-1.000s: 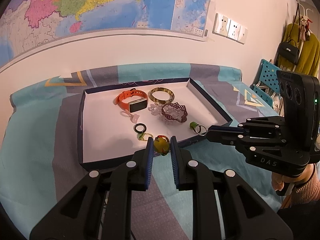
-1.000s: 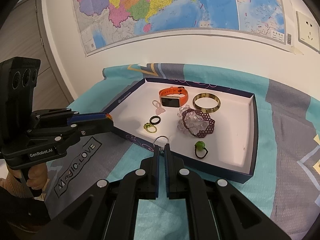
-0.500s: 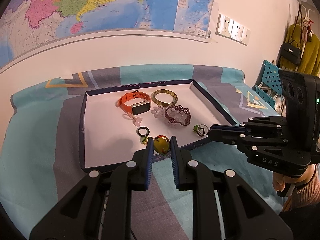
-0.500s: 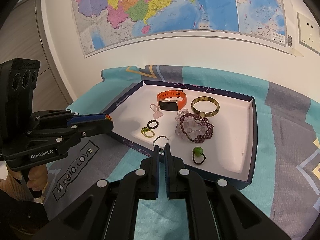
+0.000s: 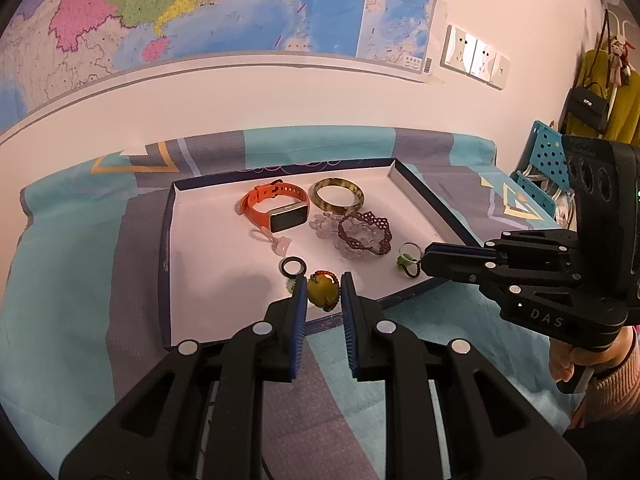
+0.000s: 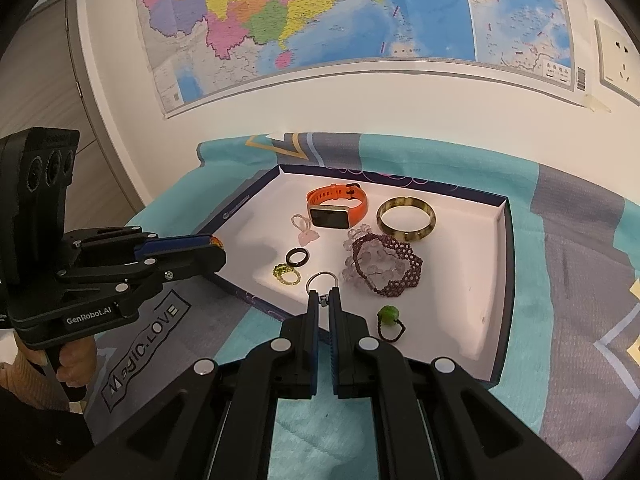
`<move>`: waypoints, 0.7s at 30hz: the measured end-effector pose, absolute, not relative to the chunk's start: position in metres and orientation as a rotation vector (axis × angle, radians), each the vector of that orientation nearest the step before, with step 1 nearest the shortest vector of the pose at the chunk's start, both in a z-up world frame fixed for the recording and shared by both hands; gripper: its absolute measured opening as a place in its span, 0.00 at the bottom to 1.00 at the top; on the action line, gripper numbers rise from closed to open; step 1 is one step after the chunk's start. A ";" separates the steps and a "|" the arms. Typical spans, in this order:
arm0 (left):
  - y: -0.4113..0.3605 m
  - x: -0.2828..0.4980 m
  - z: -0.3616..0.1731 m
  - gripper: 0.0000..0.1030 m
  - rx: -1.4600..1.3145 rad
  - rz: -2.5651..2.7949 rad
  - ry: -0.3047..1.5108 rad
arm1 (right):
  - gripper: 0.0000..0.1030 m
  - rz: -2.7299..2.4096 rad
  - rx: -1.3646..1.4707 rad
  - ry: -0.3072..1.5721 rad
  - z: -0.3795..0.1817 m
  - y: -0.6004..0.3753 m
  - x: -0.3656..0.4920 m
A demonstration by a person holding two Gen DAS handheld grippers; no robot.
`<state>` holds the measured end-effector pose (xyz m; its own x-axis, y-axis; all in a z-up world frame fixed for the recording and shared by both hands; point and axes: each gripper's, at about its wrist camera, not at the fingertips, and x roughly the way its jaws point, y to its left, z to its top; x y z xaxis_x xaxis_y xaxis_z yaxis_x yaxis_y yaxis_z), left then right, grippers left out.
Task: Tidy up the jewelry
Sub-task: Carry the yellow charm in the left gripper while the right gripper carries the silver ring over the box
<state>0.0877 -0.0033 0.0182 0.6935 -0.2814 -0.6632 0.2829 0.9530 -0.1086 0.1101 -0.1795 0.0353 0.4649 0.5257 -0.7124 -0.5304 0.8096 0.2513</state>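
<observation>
A navy-rimmed white tray (image 5: 168, 264) holds an orange smartwatch (image 5: 276, 210), an amber bangle (image 5: 338, 196), a purple beaded bracelet (image 5: 364, 232), a black ring (image 5: 293, 267) and a green-stone ring (image 5: 402, 260). My left gripper (image 5: 322, 280) hangs over the tray's near edge, shut on a yellow bead ring with a red beaded band (image 5: 322, 295). My right gripper (image 6: 324, 294) is shut on a thin silver ring (image 6: 322, 278) above the tray's near edge. A green bead ring (image 6: 286, 276) lies just left of it. The left gripper (image 6: 219, 246) shows at the tray's left edge.
The tray (image 6: 506, 280) lies on a teal and grey patterned cloth (image 6: 580, 280) against a white wall with a map (image 6: 320, 12). A pink ring (image 6: 304, 230) and a clear crystal bracelet (image 6: 372, 264) lie in the tray. A blue chair (image 5: 540, 168) stands at the far right.
Both grippers keep their grip on their rings. The tray has shifted only slightly in each view.
</observation>
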 end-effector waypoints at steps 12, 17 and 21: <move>-0.004 0.097 0.013 0.17 -0.003 -0.300 0.752 | 0.03 0.639 -0.013 0.879 0.032 -0.178 0.119; -0.004 0.100 0.012 0.17 -0.002 -0.295 0.756 | 0.03 0.633 -0.015 0.883 0.030 -0.178 0.123; -0.005 0.103 0.011 0.17 -0.001 -0.293 0.759 | 0.03 0.630 -0.015 0.886 0.029 -0.178 0.126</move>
